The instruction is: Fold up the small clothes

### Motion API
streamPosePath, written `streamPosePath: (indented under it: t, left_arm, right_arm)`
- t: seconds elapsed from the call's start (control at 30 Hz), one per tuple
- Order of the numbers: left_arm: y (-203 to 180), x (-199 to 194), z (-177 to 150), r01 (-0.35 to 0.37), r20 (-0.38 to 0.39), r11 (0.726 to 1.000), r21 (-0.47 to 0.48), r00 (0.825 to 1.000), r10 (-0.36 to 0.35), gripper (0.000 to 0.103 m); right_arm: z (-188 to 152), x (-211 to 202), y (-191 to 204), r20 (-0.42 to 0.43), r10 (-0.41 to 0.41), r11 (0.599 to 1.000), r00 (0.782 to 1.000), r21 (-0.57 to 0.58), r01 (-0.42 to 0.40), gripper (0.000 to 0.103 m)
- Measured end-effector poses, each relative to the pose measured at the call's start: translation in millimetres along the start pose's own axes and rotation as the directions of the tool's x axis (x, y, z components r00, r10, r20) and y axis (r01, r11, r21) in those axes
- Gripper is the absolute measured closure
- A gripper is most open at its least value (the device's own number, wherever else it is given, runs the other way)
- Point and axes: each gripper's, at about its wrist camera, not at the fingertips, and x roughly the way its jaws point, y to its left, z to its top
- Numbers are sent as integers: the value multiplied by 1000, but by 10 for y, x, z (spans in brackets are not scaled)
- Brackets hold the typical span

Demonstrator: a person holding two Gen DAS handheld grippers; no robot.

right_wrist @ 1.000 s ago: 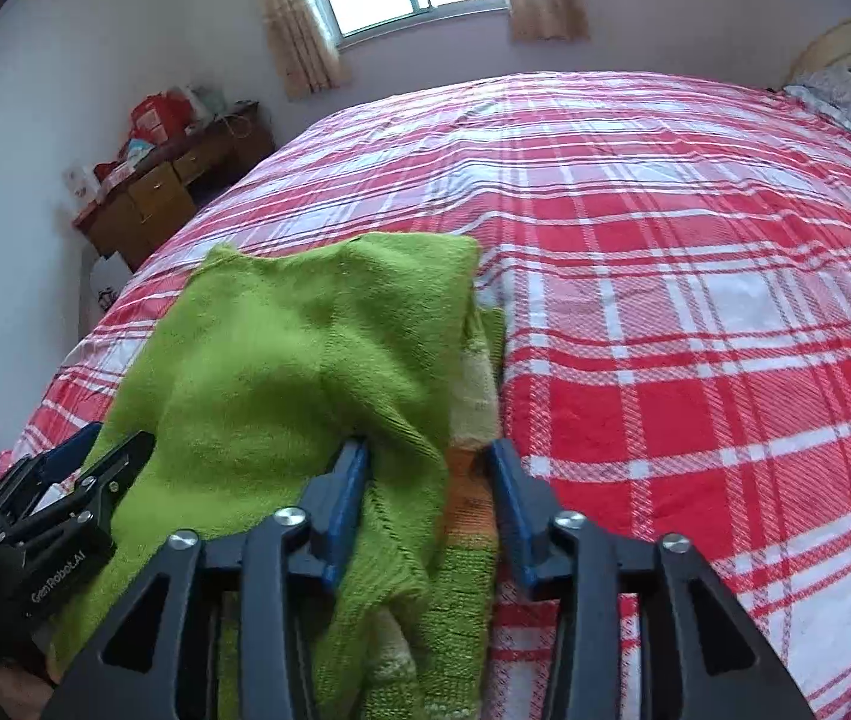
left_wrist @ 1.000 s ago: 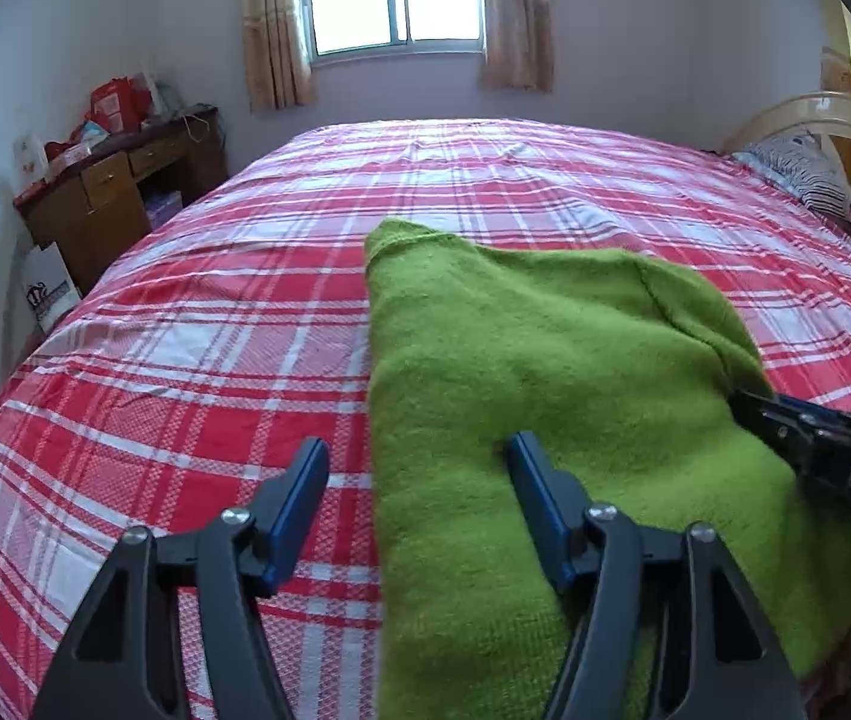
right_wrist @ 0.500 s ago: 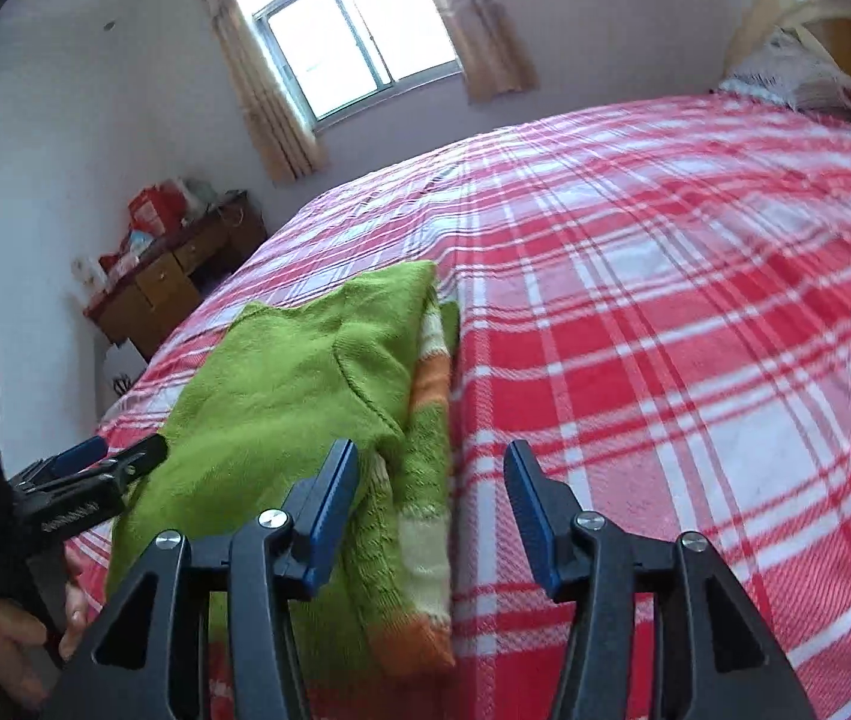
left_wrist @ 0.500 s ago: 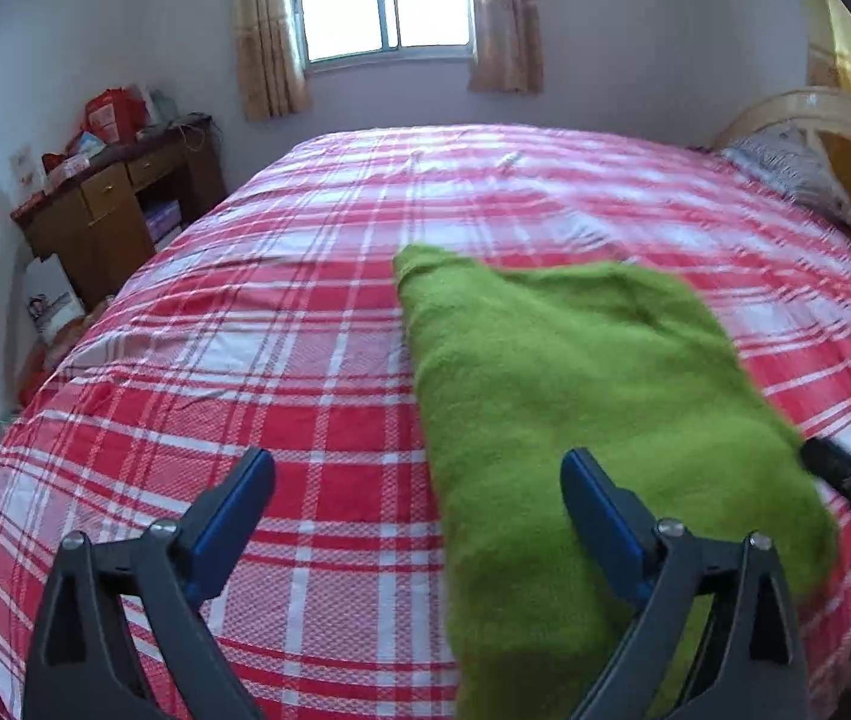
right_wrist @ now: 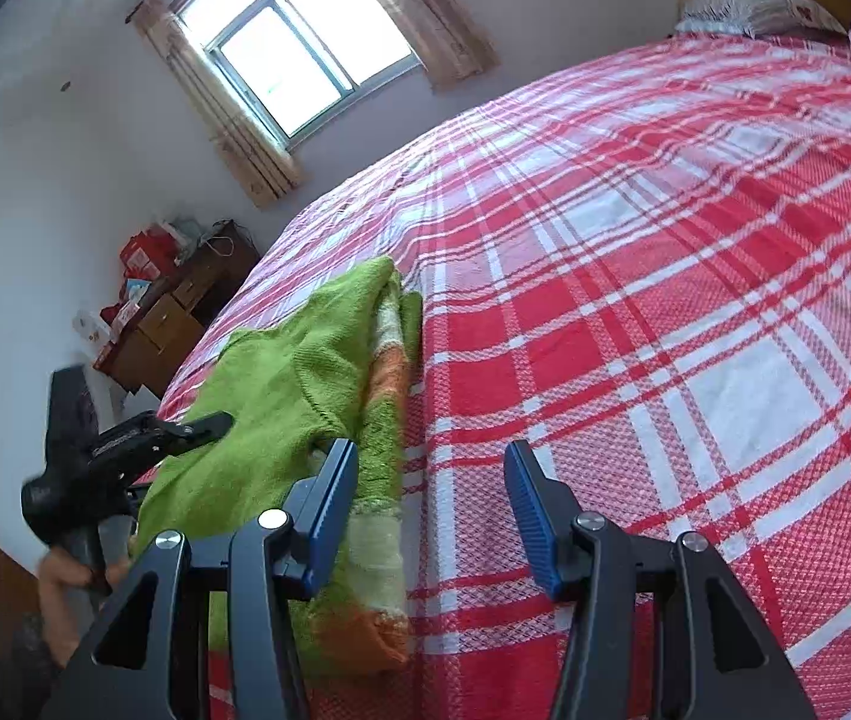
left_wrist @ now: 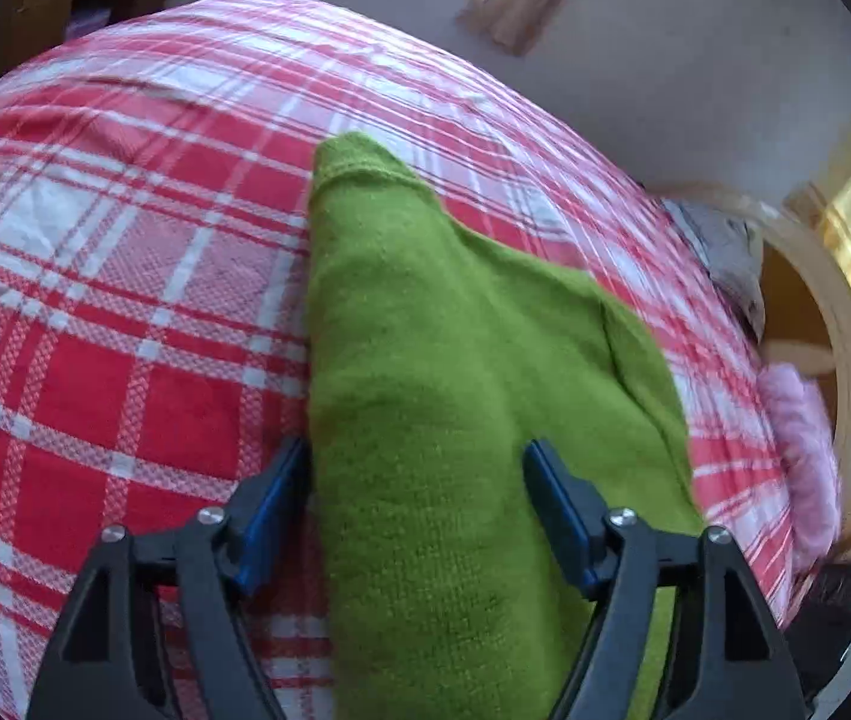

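Observation:
A folded green knitted sweater (left_wrist: 437,360) lies on the red plaid bedspread (left_wrist: 125,300). My left gripper (left_wrist: 416,516) is open, low over the sweater's near end, with the green fabric between its blue pads; the left pad is at the sweater's left edge. In the right wrist view the sweater (right_wrist: 281,384) shows an orange and white striped sleeve (right_wrist: 386,396) along its right edge. My right gripper (right_wrist: 431,510) is open and empty, just right of that edge above the bedspread (right_wrist: 665,300). The left gripper also shows in the right wrist view (right_wrist: 119,450), at the sweater's left side.
A wooden desk (right_wrist: 173,324) with red boxes stands left of the bed under a curtained window (right_wrist: 299,48). A wooden headboard (left_wrist: 815,312), a pillow (left_wrist: 719,252) and a pink cloth (left_wrist: 803,450) are at the bed's right end.
My left gripper dropped down, tilted, and moved onto the sweater's near end. My right gripper drew back and rose to the right, its jaws opening wider, clear of the sleeve.

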Motion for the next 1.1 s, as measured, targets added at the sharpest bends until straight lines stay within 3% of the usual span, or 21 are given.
streamPosePath:
  t: [0.17,0.33,0.37,0.43,0.47,0.6,0.7,0.83,0.9,0.97,1.1]
  left_arm:
    - [-2,11,-21,31,0,999,27,1000,-31,27]
    - [-38,23,-73,22,27,998,58,999,-24,29]
    - [-23,21,-55,21,32,998,60,999,-23,31]
    - [-41,2,-84,17,50,997,75,999,-21,37]
    - [-63,-5,-95,21,56,996,89,998,-27,43]
    - [-57,12,-84,31,56,995,92,998,-36,45]
    - [14,39,-57,76,44,995,58,996,-78,44]
    - [-4,44,-60,72,48,995,63,996,-75,44]
    - [-20,22,-74,70,49,995,68,996,-73,52]
    - [-54,-19,-105,59,46,996,67,997,-62,57]
    - [-92,-154,-216,35,14,999,35,999,-36,61]
  right_arm:
    - [12,-3,-53,4,26,999,1000,30,-26,51]
    - [228,-11,176,25,62,996,998,-70,-60,51]
    - [277,21,221,22,62,995,998,-84,-60,47]
    - [463,240,326,-48,106,988,993,-105,-111,33]
    - [514,359,357,-83,115,986,990,-111,-123,33]
    - [481,923,456,-282,77,974,956,-184,-133,33]
    - [450,965,490,-277,77,967,958,-212,-139,32]
    - [435,958,464,-273,82,973,959,-186,-136,32]
    - [403,953,527,-288,63,972,955,-201,-125,35]
    - [388,913,552,-310,75,973,948,-186,-138,53]
    - [274,736,509,-344,144,979,928,-88,-185,62]
